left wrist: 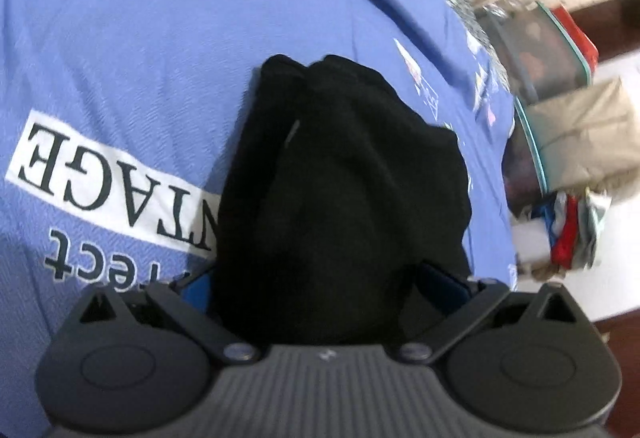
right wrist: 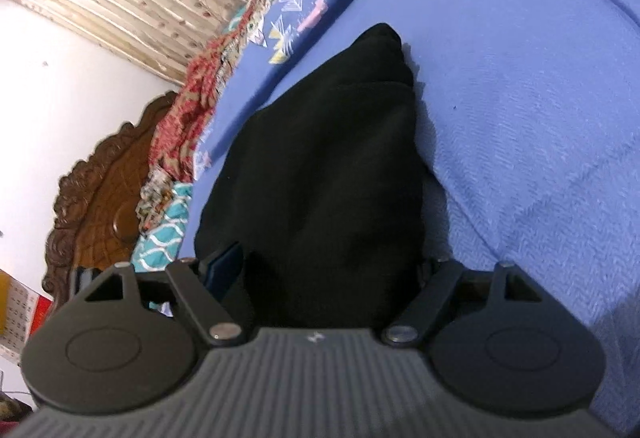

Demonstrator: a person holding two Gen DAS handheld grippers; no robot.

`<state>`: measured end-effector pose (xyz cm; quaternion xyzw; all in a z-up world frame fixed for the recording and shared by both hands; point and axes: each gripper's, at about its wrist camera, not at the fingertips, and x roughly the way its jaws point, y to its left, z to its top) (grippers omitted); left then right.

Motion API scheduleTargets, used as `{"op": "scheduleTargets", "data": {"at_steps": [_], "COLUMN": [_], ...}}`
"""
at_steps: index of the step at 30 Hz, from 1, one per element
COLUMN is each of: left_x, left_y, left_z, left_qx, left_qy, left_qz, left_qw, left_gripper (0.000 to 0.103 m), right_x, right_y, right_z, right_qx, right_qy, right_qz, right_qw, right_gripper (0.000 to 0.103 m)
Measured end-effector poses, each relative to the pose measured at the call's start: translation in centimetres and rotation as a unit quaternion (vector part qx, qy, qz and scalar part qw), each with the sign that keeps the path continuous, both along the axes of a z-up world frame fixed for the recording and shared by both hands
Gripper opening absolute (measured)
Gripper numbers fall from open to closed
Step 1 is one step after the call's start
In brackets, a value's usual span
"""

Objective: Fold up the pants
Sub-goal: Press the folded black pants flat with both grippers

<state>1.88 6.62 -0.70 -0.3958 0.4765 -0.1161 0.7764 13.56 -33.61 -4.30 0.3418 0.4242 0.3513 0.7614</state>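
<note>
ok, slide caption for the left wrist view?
Left tool open around folded black pants lying on a blue printed bedsheet.

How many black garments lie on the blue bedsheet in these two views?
1. The black pants lie bunched on the blue bedsheet right before the left gripper; the right wrist view shows the same pile. Anything beneath it is hidden.

The pants are matt black cloth. The sheet is blue woven cloth. The headboard is carved glossy wood.
</note>
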Motion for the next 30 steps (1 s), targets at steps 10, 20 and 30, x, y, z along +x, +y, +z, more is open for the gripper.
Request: {"op": "scheduleTargets", "data": {"at_steps": [10, 20, 30], "left_x": [0.2, -0.6, -1.0], "left_y": [-1.5, -2.5, -2.4], "left_z": [-0.1, 0.4, 0.3], "left_qx": [0.033, 0.07, 0.07], "left_qy": [-0.013, -0.04, -0.043], "left_qz": [-0.016, -0.037, -0.043], "left_qw": [0.9992, 0.9961, 0.9956], "left_gripper": [0.102, 0.103, 0.103], "right_x": [-0.5, -1.3, -0.9], "right_y": [0.7, 1.5, 1.7], "right_z": [0.3, 0.5, 0.5], "right_qx": [-0.006, -0.016, -0.021], "right_qy": [-0.008, -0.03, -0.023], "right_qz": [0.0, -0.012, -0.017], "right_qw": [1.0, 0.999, 0.999], "right_gripper": [0.083, 0.087, 0.088]}}
